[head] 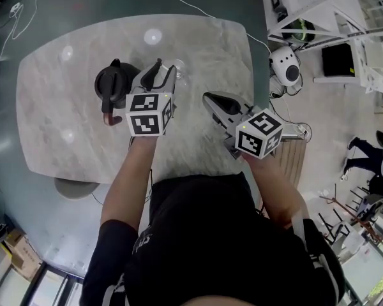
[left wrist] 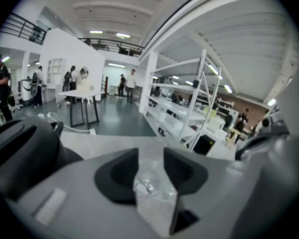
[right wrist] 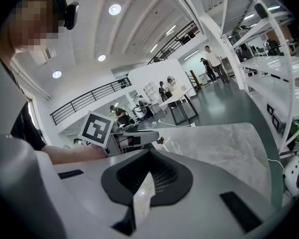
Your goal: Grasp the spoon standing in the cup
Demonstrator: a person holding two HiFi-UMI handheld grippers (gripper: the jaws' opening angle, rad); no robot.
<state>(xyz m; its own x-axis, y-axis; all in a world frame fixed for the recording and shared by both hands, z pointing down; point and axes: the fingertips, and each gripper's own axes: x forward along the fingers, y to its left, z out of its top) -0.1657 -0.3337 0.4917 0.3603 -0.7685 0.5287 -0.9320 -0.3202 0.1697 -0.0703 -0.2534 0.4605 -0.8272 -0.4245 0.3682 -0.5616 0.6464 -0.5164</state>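
The left gripper (left wrist: 151, 153) has its jaws apart, and a clear glass cup (left wrist: 152, 179) shows in the gap between them; the pads do not press on it. A small bright glint sits inside the cup, too blurred to tell whether it is the spoon. From the head view the cup (head: 180, 74) stands on the marble table (head: 64, 120) just beyond the left gripper's (head: 166, 69) tips, with a black kettle (head: 112, 81) close on its left. In the left gripper view the kettle (left wrist: 20, 153) fills the left edge.

The right gripper (right wrist: 149, 168) has its jaws drawn together at the tips, with nothing between them. In the head view it (head: 209, 99) hangs over the table to the right of the left gripper, apart from the cup, and points toward it. Its own view looks across the table (right wrist: 229, 143) at the left gripper's marker cube (right wrist: 96, 127).

Past the table's far right corner, a white rounded device (head: 285, 65) sits on the floor beside white shelving (head: 319, 5)
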